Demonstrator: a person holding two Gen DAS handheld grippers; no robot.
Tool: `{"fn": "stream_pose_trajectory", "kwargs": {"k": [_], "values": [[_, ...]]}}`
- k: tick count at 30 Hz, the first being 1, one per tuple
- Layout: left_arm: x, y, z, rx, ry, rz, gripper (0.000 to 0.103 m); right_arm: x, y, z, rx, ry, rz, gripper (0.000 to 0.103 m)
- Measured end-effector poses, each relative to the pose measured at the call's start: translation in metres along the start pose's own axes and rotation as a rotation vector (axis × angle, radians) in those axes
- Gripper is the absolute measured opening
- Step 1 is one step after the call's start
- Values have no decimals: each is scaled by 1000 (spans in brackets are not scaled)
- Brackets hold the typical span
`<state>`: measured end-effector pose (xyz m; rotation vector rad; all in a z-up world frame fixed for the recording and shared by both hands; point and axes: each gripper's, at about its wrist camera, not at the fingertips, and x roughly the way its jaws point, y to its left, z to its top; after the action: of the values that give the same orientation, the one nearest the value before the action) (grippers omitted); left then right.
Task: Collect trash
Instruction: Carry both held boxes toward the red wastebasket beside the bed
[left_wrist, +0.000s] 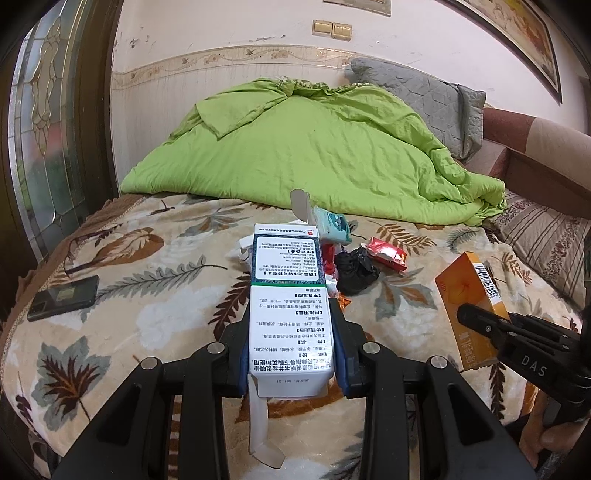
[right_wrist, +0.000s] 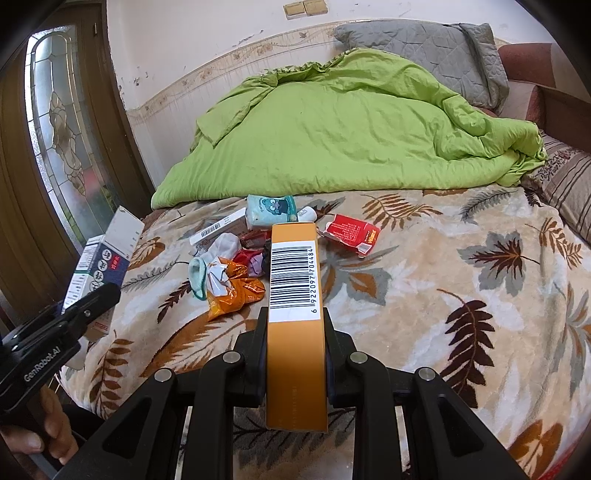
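Note:
My left gripper (left_wrist: 291, 332) is shut on a white medicine box (left_wrist: 290, 295) with an open flap, held above the bed; it also shows in the right wrist view (right_wrist: 98, 266). My right gripper (right_wrist: 295, 332) is shut on an orange box (right_wrist: 293, 314) with a barcode; it also shows in the left wrist view (left_wrist: 469, 302). A trash pile lies on the leaf-patterned blanket (right_wrist: 424, 280): orange wrapper (right_wrist: 232, 288), red carton (right_wrist: 351, 234), teal tissue pack (right_wrist: 271, 210), a black bag (left_wrist: 356, 271), white paper (right_wrist: 223, 245).
A crumpled green duvet (right_wrist: 332, 129) and grey pillow (right_wrist: 424, 48) lie at the back of the bed. A black phone (left_wrist: 62, 297) lies on the blanket at left. A glass-panelled door (right_wrist: 59, 129) stands left. A striped pillow (right_wrist: 569, 184) is at right.

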<state>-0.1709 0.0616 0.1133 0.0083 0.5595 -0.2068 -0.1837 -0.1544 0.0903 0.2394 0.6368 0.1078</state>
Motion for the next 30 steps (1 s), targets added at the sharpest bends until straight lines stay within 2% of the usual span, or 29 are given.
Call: {"fn": "stream_pose_trajectory", "kwargs": {"k": [15,30], "values": [[9,6,-7,-18,17,-41,33,6,5,-1,-24,13,-12,25],[14,6,-11,-18,28,-49,33,9,5,-1,-25,22,-15,25]]}}
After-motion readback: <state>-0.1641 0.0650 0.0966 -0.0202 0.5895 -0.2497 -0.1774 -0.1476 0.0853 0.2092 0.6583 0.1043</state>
